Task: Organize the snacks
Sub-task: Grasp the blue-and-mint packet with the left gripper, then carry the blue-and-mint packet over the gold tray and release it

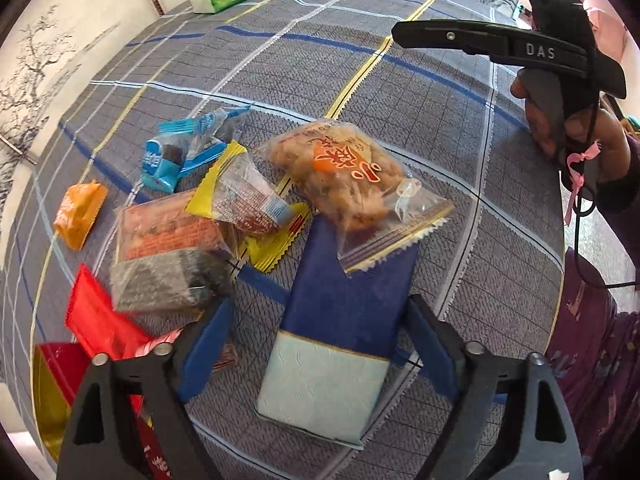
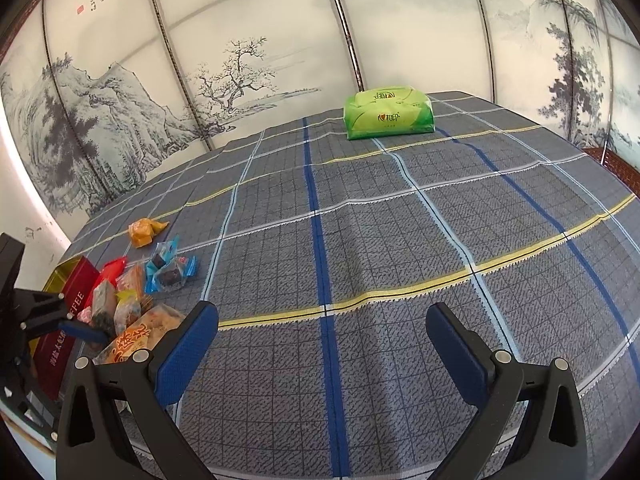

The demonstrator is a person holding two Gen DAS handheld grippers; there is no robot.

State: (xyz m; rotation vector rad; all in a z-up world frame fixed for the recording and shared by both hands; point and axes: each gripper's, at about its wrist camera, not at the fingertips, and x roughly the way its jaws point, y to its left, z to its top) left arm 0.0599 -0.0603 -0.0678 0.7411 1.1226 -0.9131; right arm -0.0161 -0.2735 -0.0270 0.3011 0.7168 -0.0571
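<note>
In the left wrist view my left gripper (image 1: 316, 332) is open, its blue pads on either side of a navy and pale blue packet (image 1: 340, 332) lying on the cloth, not gripping it. A clear bag of fried snack (image 1: 348, 172) rests on the packet's far end. To the left lie a yellow-edged packet (image 1: 244, 200), an orange-red packet (image 1: 168, 232), a dark seaweed-like packet (image 1: 168, 280), blue candies (image 1: 188, 148), an orange candy (image 1: 80, 212) and a red wrapper (image 1: 100, 320). My right gripper (image 2: 320, 340) is open and empty above bare cloth; it also shows in the left wrist view (image 1: 500, 48).
A red tin box (image 2: 60, 320) stands at the table's left edge by the snack pile (image 2: 132, 304). A green tissue pack (image 2: 388, 112) sits at the far side of the checked tablecloth (image 2: 400, 240). A painted screen (image 2: 240, 60) stands behind the table.
</note>
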